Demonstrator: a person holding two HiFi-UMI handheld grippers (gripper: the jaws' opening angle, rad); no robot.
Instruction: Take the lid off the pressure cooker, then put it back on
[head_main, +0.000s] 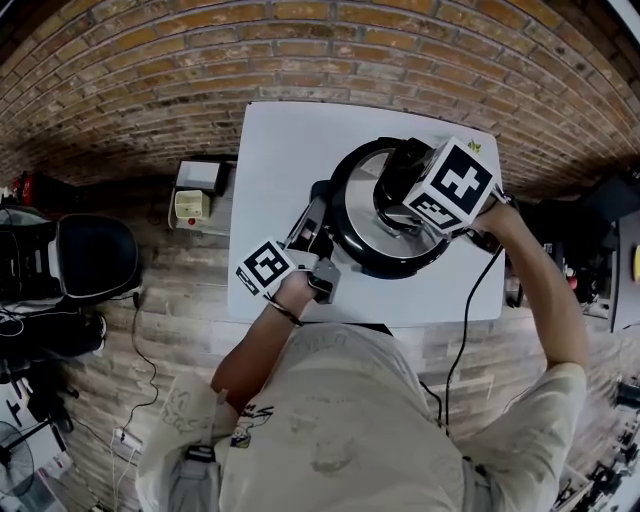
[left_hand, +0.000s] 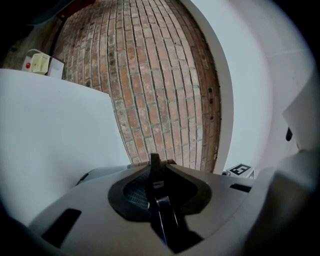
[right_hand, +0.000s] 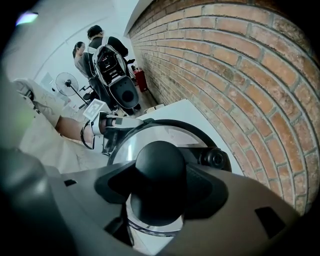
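1. Stainless-steel pressure cooker with a black rim (head_main: 380, 266): it stands on the white rectangular table (head_main: 290, 150), towards the right side of the top.
2. Polished round steel lid (head_main: 360, 205): it lies seated on the cooker, level, and nothing shows it raised off the rim.
3. Right gripper (head_main: 405, 180): you hold it pointing steeply down over the lid's centre. Its jaws are pinched on the round black plastic knob (right_hand: 159, 180), which fills the gap between the pads.
4. Left gripper (head_main: 310, 245): you hold it level at the cooker's left side. Its jaws are drawn nearly together on the long black side handle (head_main: 316, 208), seen edge-on as a thin dark blade in the left gripper view.
5. Step in hand, as a judgement: body braced, knob gripped, lid down. This reads as the moment before the lift, though a lid just reseated would look the same.
6. Next move, if lifting: any lock must be freed first. Then raise the knob straight up while your left grip keeps the cooker from shifting.
7. Contents: the lid covers the cooker's inside, so what it holds cannot be told.
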